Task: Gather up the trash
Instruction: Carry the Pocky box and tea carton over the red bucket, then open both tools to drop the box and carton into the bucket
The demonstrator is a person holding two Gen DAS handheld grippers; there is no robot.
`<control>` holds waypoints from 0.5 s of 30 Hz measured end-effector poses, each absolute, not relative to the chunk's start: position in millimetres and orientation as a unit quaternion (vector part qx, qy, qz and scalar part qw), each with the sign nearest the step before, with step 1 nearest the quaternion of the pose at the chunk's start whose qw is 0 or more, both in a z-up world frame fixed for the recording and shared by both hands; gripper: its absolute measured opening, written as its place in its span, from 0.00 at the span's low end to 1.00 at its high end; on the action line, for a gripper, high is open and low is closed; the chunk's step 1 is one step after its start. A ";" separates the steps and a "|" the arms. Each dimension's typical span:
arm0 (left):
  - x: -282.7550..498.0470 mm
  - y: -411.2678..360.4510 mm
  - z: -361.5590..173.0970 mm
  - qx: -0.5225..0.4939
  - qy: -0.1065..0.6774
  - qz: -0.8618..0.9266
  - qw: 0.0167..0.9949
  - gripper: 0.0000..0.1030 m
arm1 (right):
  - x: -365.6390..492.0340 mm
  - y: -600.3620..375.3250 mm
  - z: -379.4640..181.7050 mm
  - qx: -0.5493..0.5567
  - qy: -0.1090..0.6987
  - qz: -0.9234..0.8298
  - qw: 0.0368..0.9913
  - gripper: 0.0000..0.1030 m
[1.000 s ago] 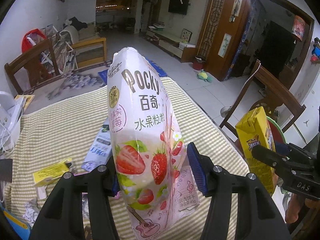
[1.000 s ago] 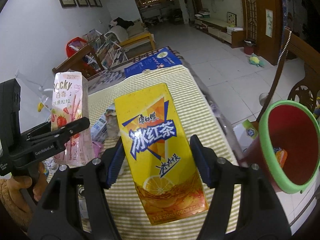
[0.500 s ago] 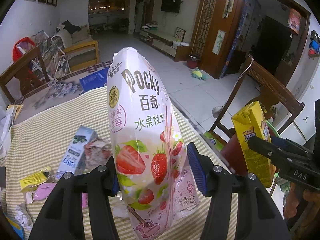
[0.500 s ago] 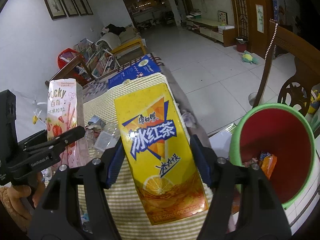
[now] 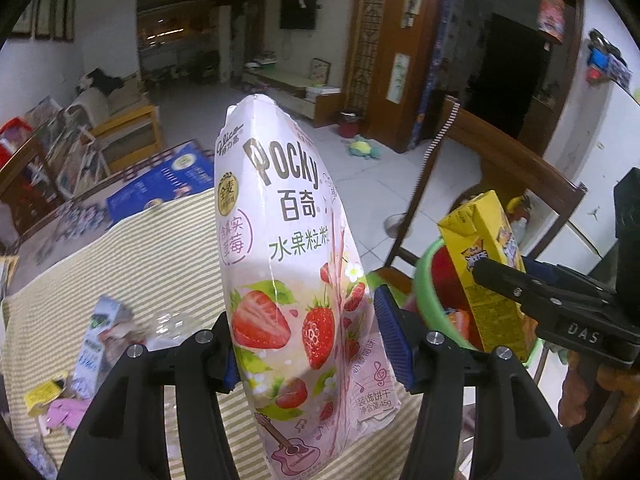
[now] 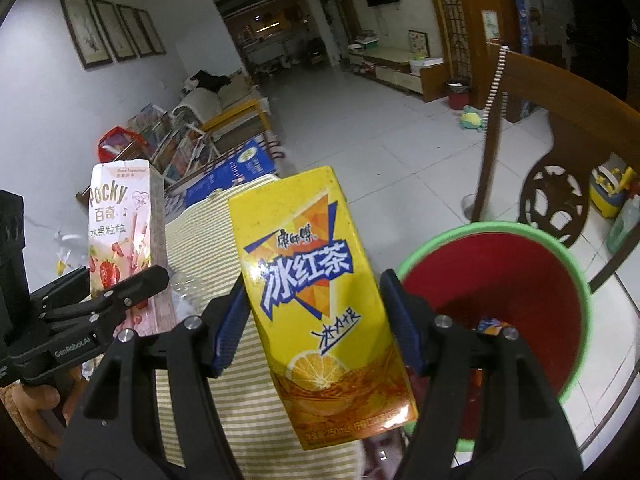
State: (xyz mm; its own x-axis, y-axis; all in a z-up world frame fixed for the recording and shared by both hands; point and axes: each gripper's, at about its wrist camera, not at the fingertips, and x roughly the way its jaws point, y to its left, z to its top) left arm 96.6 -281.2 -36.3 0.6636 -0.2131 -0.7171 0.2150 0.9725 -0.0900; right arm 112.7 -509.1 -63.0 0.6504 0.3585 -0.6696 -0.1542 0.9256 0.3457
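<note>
You are holding the pink Pocky box upright and the yellow iced-tea carton tilting beside the green-rimmed red bin.

Bin right of table — wrappers inside.

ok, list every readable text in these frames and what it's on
"Pocky", "百奇", "水果粒粒", "45g": pink strawberry snack bag held in the left gripper.
"冰红茶": yellow iced tea carton held in the right gripper.
"DAS": right gripper's black body.
"GenRobot.AI": left gripper's black body.
Small print on both packs and the table litter: too small or blurred.
</note>
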 end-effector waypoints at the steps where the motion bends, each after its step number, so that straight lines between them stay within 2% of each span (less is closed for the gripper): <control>1: 97.2 -288.7 -36.2 0.004 0.393 -0.125 0.911 0.52 | 112.5 -516.2 -64.3 0.132 0.393 0.136 0.900 0.61; 15: 117.8 -396.1 -62.9 0.035 0.434 -0.237 0.868 0.52 | 106.8 -629.7 -86.9 0.197 0.400 0.026 0.895 0.61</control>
State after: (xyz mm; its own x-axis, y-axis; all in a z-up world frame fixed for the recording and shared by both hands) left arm 117.8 -396.1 -62.9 0.5105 -0.3800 -0.7713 0.4416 0.8856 -0.1440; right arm 106.8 -629.7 -86.9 0.6787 0.2042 -0.7055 0.1109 0.9211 0.3732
